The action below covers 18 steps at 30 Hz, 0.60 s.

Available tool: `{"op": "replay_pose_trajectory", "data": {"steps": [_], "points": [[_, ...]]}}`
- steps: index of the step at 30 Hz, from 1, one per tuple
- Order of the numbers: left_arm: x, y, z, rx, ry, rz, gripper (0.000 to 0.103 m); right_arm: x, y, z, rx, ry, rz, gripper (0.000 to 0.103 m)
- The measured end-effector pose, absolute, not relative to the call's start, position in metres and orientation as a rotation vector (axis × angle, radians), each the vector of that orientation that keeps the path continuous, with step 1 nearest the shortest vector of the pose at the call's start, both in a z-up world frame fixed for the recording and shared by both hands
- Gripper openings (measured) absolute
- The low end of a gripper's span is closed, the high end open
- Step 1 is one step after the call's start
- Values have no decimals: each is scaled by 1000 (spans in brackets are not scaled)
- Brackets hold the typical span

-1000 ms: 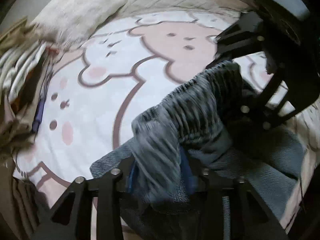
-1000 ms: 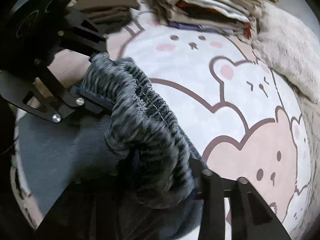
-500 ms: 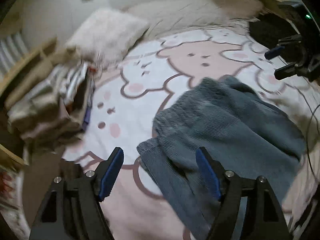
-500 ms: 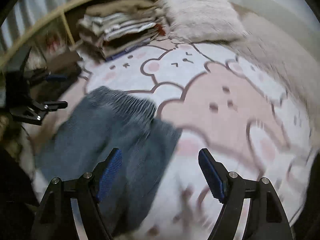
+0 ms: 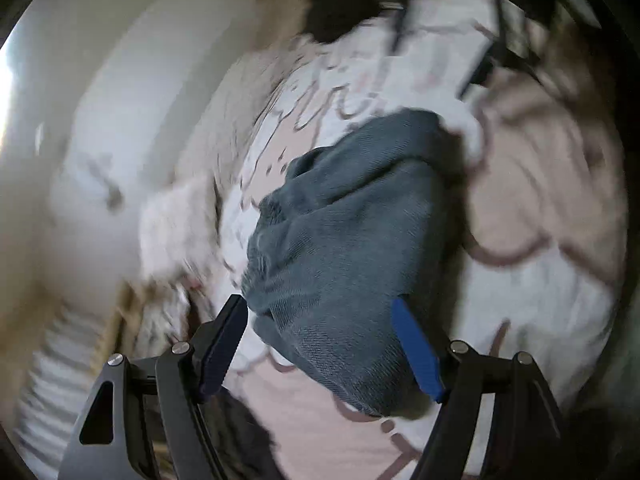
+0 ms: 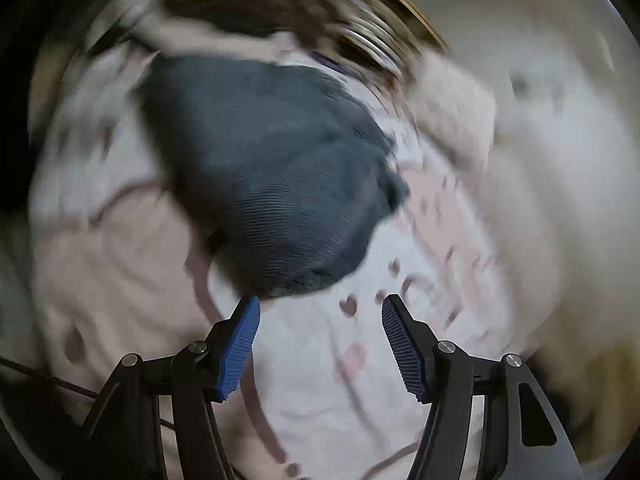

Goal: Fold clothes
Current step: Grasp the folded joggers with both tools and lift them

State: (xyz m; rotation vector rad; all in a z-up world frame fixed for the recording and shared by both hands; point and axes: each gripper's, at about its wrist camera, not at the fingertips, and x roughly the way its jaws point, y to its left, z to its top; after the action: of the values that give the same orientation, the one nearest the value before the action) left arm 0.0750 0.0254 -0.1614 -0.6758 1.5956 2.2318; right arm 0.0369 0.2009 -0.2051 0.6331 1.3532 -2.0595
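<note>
Both claws were spread wide, gripping nothing. The grey garment (image 5: 344,248) lay bunched on the bear-print blanket (image 5: 540,280), at twelve o'clock from the left claw (image 5: 320,348); its hem neared the right claw (image 6: 320,340) at eleven o'clock, bare blanket beyond.

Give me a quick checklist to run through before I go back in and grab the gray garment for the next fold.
1. Left gripper jaws open: ok.
2. Right gripper jaws open: ok.
3. Nothing caught in either gripper: ok, the blue pads are bare.
4. Gray garment resting on the bear-print blanket, free of both grippers: ok.
5. Garment flat and smooth: not ok, it looks bunched with ridges in the left wrist view.
6. Edge or corner to grab located: cannot tell, both views are motion-blurred.
</note>
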Motion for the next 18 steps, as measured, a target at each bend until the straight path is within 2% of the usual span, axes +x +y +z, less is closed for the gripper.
{"op": "replay_pose_trajectory", "data": {"steps": [5, 13, 14, 16, 17, 18], "points": [[88, 22, -201, -596, 1813, 2054, 75, 76, 181, -264, 255, 1816, -1841, 64], [67, 19, -233, -522, 2006, 1930, 73, 59, 163, -296, 31, 2058, -1752, 64], [64, 18, -236, -527, 2019, 1909, 67, 55, 161, -298, 27, 2072, -1743, 64], [61, 16, -243, -551, 2051, 1846, 35, 51, 160, -305, -5, 2108, -1701, 62], [61, 14, -247, -546, 2074, 1816, 33, 48, 160, -310, -43, 2140, -1675, 59], [63, 12, -250, -512, 2102, 1788, 32, 45, 162, -314, -53, 2168, -1641, 50]]}}
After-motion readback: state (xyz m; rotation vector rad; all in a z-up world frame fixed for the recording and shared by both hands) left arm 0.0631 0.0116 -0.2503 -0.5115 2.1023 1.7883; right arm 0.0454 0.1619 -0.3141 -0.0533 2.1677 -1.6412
